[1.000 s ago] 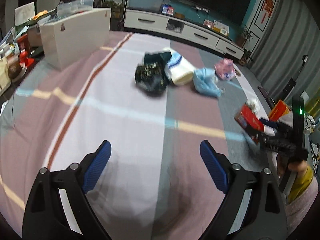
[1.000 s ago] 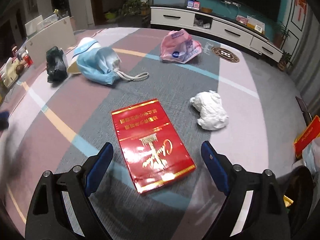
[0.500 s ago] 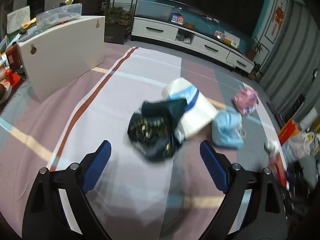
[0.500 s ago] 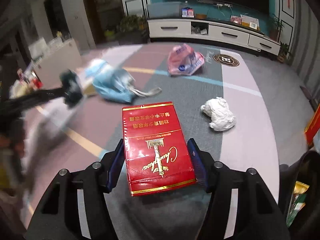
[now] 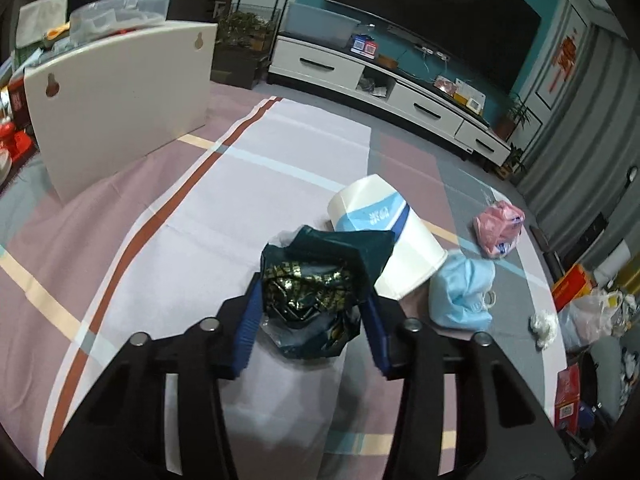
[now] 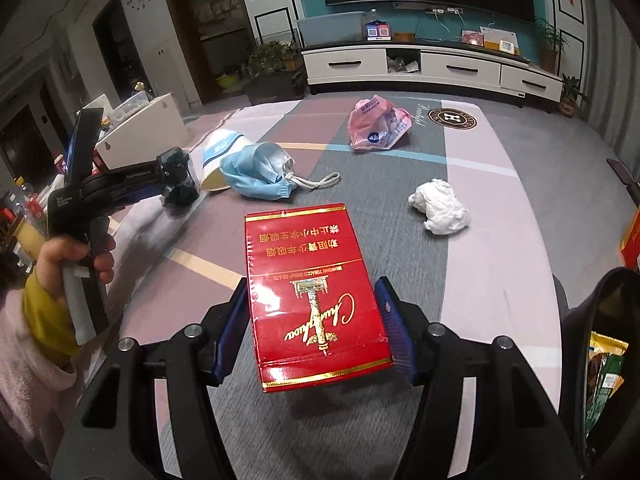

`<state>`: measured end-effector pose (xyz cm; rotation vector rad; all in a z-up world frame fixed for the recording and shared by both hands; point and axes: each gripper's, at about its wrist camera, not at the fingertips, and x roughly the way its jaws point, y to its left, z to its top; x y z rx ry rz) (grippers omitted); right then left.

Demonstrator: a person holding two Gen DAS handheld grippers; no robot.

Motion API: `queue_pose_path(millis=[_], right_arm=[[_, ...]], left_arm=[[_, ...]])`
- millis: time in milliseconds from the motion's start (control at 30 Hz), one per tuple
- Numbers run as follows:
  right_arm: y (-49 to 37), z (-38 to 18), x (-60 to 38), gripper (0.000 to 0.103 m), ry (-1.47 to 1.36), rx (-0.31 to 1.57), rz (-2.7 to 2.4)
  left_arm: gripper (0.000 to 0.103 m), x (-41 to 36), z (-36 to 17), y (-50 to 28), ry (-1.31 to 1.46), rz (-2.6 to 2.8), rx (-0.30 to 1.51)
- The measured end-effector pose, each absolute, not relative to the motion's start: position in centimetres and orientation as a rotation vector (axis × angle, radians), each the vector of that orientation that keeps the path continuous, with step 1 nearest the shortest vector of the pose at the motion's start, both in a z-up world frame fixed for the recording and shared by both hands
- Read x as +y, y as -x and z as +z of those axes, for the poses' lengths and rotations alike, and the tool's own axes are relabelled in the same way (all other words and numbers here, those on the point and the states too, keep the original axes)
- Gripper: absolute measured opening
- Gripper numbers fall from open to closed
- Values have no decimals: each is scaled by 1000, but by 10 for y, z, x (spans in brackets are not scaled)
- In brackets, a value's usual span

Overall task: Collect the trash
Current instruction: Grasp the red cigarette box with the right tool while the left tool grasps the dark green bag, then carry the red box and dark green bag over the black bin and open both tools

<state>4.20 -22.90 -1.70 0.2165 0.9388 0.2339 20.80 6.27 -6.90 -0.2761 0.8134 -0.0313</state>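
1. Near centre of the left wrist view, the left gripper (image 5: pixel 310 320) has its blue pads pressed against both sides of a crumpled dark green wrapper (image 5: pixel 316 304) with gold print; the wrapper bulges out between and ahead of the fingers.
2. Just beyond and right of the wrapper, a white paper cup (image 5: pixel 384 236) with a blue band lies on its side on the striped carpet (image 5: pixel 168 240). A light blue face mask (image 5: pixel 460 296) lies at the cup's right, touching or nearly so.
3. Farther right: a pink plastic bag (image 5: pixel 500 228); nearer, a white tissue wad (image 5: pixel 544 324).
4. Right wrist view: the right gripper (image 6: pixel 316 320) pinches a red cigarette carton (image 6: pixel 312 288) across its width, the carton's near end between the pads and its far end pointing away, label side up.
5. At the left of that view, the person's left hand (image 6: pixel 74 258) wraps the handle of the left gripper, which reaches level toward the right, low over the carpet; sleeve pink with a yellow cuff.
6. Beyond the carton on the carpet: tissue wad to the right, face mask with its cord to the far left, pink bag farther back.
7. At the far right edge of the right wrist view, a dark trash bag (image 6: pixel 600 320) stands open with packaging inside.
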Motion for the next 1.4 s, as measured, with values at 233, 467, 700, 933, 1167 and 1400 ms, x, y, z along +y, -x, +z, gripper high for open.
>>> queue_pose_path(millis=[233,467,700,933,1167,1400], right_arm=[[-20,-12,-237,62,-264,932,215],[12,-6,-251,62,-312,931,162],[44,5,-272,62,-348,909,107],[75,18,-305,62,-392,864,18],[103,31,-339,62,-418,798,-71],[124,35,-374,62,-467,748,-154]], left_arm=[[40,53,-55,-173,233,-79,816],[41,36,-34,-117,230,-160,836],[42,-3,-21,-70,150,-229,879],[42,-40,-3,-45,82,-295,868],[42,-89,15,-31,-1,-377,836],[42,-143,27,-26,-78,-472,805]])
